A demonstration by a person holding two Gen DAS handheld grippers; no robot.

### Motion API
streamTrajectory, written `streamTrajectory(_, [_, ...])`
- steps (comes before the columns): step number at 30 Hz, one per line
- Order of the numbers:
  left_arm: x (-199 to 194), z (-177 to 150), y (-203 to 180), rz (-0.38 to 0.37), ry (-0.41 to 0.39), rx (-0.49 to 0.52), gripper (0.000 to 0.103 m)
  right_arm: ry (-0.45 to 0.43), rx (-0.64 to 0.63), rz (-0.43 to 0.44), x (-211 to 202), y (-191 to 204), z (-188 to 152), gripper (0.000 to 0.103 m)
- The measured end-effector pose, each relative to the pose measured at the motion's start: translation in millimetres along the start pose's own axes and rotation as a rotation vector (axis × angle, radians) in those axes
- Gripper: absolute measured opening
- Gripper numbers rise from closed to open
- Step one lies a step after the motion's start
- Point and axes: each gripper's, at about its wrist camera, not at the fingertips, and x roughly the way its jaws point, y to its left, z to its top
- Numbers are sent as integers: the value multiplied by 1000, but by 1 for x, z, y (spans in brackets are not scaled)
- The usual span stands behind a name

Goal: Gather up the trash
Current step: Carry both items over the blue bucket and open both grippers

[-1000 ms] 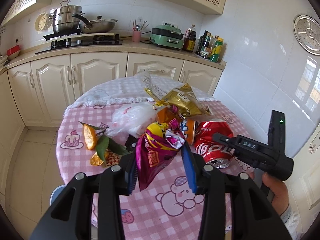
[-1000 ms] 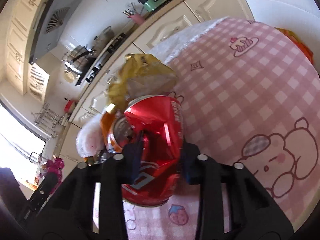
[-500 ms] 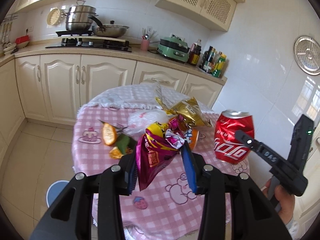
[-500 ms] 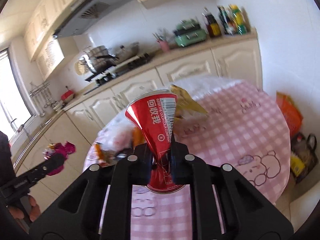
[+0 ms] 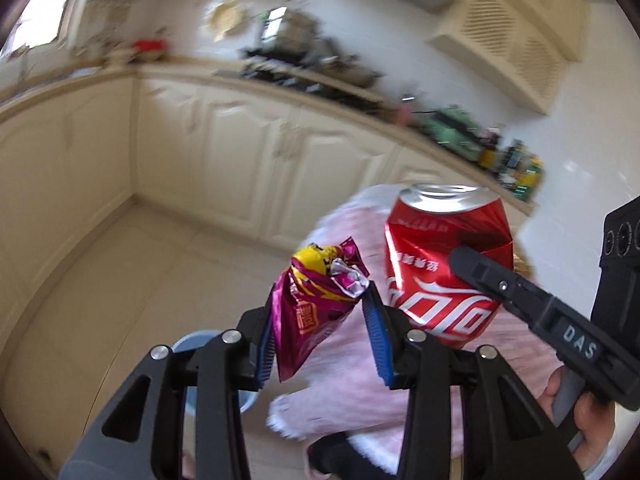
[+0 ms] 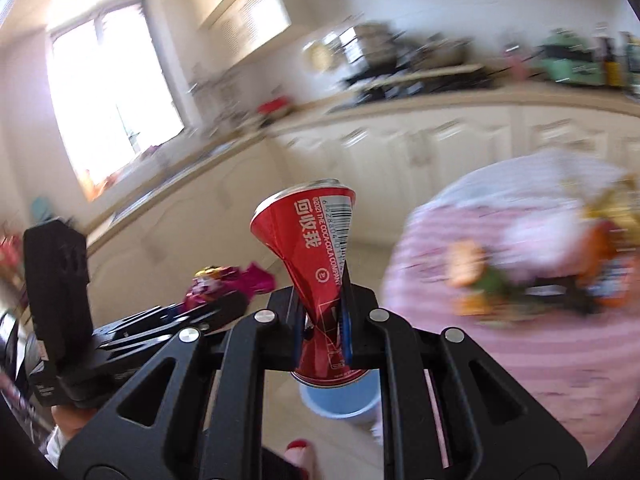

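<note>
We carry both pieces off the table edge: our right gripper [image 6: 322, 332] pinches the upright crushed can [image 6: 316, 264] directly above the blue bin [image 6: 340, 402], nearer than our left gripper [image 5: 320, 334] clamping the snack wrapper [image 5: 312, 308].

Both wrist views: kitchen cabinets [image 5: 248, 160], close.

Daylight floods in through the window [image 6: 116, 92], blown out to white glare. Both fisheye views bend at their dark rims. Motion blur smears the cabinets [image 5: 240, 168] and the pink-clothed surface [image 6: 520, 300] (its litter unreadable); the crushed can [image 6: 320, 248] nearby is sharp.
</note>
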Motion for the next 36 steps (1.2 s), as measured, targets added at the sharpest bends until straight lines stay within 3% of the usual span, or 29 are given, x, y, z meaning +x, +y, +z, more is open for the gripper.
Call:
streamTrajectory(4, [37,-12,66,98,80,-84,39,172,-9,55,100,17,-27,14])
streamTrajectory(7, [86,-29,110,137,180,-133,39,281,14,42,166,15,-54,14])
streamTrajectory(14, [242,-96,205,166,489,-261,39,565,137,-25,329,-41,-146,14])
streamTrajectory(20, [352,-163,253,213,705,-337,39,766,287,-87,424,-108,-227,14])
streamTrajectory(24, [399,-192,262,197,790,-367,39,800,317,-111,452,-132,-252,14])
streamTrajectory(29, [430,-217,268,249,875,-363,40,843,355,-141,471,-145,-282,14])
streamTrajectory(33, [438,-240,278,251,956,-450,46,881,352,-171,474,-149,-302,14])
streamTrajectory(36, [432,-247,282,283,959,-448,53,910,374,-193,481,-154,-313,15])
